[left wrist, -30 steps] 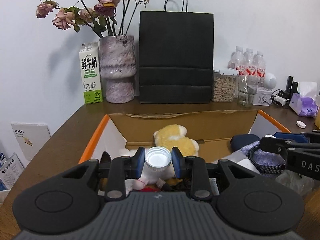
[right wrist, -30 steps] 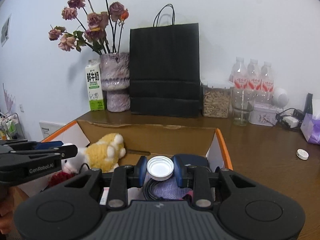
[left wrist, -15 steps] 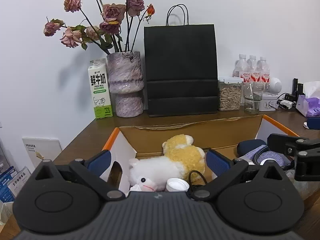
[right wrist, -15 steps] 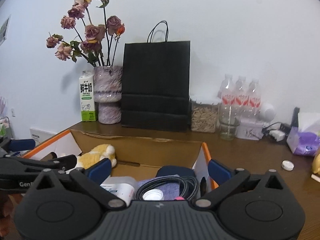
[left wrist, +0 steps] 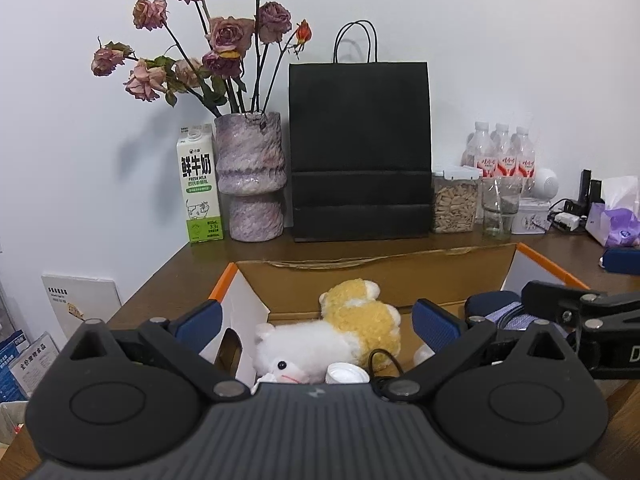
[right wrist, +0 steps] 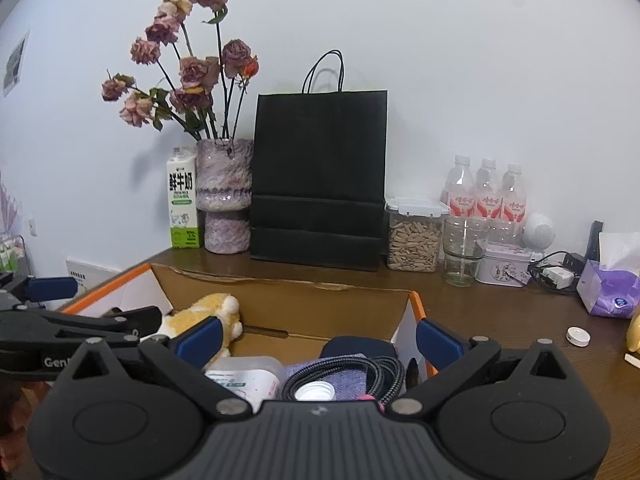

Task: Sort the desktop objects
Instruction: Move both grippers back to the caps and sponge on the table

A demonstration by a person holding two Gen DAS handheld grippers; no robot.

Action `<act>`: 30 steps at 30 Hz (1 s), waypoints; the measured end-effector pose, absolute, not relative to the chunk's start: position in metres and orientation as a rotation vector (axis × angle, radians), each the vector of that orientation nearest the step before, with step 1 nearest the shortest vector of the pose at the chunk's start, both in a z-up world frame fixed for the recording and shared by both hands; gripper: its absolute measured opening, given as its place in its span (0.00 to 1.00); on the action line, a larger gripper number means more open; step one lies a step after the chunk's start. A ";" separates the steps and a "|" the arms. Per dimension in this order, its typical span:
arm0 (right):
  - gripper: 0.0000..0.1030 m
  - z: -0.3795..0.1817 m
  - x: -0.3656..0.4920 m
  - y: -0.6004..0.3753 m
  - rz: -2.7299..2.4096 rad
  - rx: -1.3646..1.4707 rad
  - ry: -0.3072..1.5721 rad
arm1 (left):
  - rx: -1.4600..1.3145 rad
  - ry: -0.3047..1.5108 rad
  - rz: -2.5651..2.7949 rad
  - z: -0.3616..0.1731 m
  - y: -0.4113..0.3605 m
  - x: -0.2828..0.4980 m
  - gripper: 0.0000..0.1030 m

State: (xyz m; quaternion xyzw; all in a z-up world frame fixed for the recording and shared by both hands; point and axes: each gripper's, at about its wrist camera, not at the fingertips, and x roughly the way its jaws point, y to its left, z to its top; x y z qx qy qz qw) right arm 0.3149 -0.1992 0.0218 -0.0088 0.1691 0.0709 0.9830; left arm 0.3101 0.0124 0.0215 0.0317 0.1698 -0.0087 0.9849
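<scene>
An open cardboard box point(left wrist: 360, 280) with orange edges lies below both grippers. My left gripper point(left wrist: 316, 322) is open over a white and yellow plush toy point(left wrist: 360, 324). A white bottle cap point(left wrist: 346, 374) rests loose beside the plush, free of the pads. In the right wrist view my right gripper point(right wrist: 319, 340) is open too. Below it a second white cap point(right wrist: 314, 391) lies inside a coil of black cable point(right wrist: 348, 370) on purple cloth. The box's far wall point(right wrist: 280, 300) shows behind. Nothing sits between either pair of jaws.
Along the back wall stand a milk carton point(left wrist: 199, 184), a vase of dried roses point(left wrist: 252, 176), a black paper bag point(left wrist: 360, 152), a seed jar point(right wrist: 414, 240), a glass point(right wrist: 464, 252) and water bottles point(right wrist: 486, 196). A small white cap point(right wrist: 578, 336) and a purple tissue pack point(right wrist: 608, 292) lie on the table at the right.
Both grippers went from shut on a white cap to wide open. Each cap dropped into the box below. Both cameras tilted up slightly.
</scene>
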 end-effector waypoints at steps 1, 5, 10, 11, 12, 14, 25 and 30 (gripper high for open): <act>1.00 0.022 0.315 -0.199 0.143 -0.008 0.346 | 0.060 0.341 -0.018 0.023 0.012 0.309 1.00; 1.00 0.028 0.305 -0.199 0.151 0.010 0.345 | 0.045 0.333 -0.017 0.030 0.017 0.300 1.00; 1.00 0.035 0.287 -0.195 0.142 -0.011 0.329 | 0.038 0.329 -0.008 0.037 0.024 0.286 1.00; 1.00 0.035 0.284 -0.194 0.143 -0.009 0.330 | 0.037 0.330 -0.006 0.038 0.026 0.282 1.00; 1.00 0.036 0.281 -0.194 0.145 -0.007 0.333 | 0.036 0.331 -0.005 0.039 0.028 0.279 1.00; 1.00 0.036 0.273 -0.194 0.150 -0.005 0.337 | 0.037 0.333 -0.006 0.040 0.031 0.272 1.00; 1.00 0.027 0.227 -0.191 0.158 -0.061 0.375 | 0.050 0.384 -0.001 0.027 0.053 0.234 1.00; 1.00 0.012 0.215 -0.190 0.168 -0.080 0.428 | 0.065 0.428 -0.002 0.014 0.064 0.221 1.00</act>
